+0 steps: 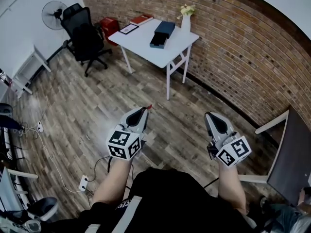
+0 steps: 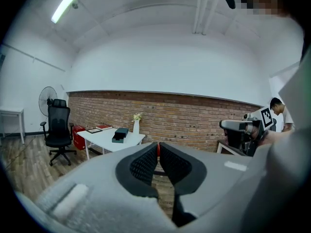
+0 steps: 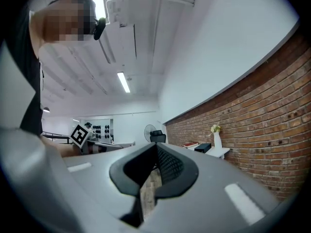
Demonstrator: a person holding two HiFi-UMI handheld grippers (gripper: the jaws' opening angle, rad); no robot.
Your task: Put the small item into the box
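Floor: The wood floor (image 1: 73, 115) is the biggest thing here. The person stands on it, well apart from the table.
Brick wall: The brick wall (image 1: 233, 47) runs behind the table.
Table: The white table (image 1: 138, 42) carries the box, a white vase (image 1: 186, 21), a red book (image 1: 141, 19) and a picture frame (image 1: 128, 29).
Chair: A black chair (image 1: 85, 33) stands near the table's left end in the head view.
Box: The dark box (image 1: 162, 33) sits on the table, between the frame and the vase. It may be partly open, but it is too small to tell.
Left tool: The left tool (image 1: 146, 109) is clenched on the small red item. Its jaws pinch it right at the tips.
Right tool: The right tool (image 1: 210, 114) has its jaws pressed together with nothing between them.
Small item: The small red item (image 1: 149, 107) is held in the left tool, over the floor. It is not in the box yet. Only a little bit of it peeks out.
Could go wrong, drop: I think the item could slip out on the way to the table, because so little of it is pinched. A bump or a quick swing could shake it loose, and it would be hard to find on the floor.
Could go wrong, bump: The chair and the table legs are close to the path. A tool could also knock the vase, which stands near the box.
Could go wrong, miss: If the box is not open enough, the item could land on the table instead.
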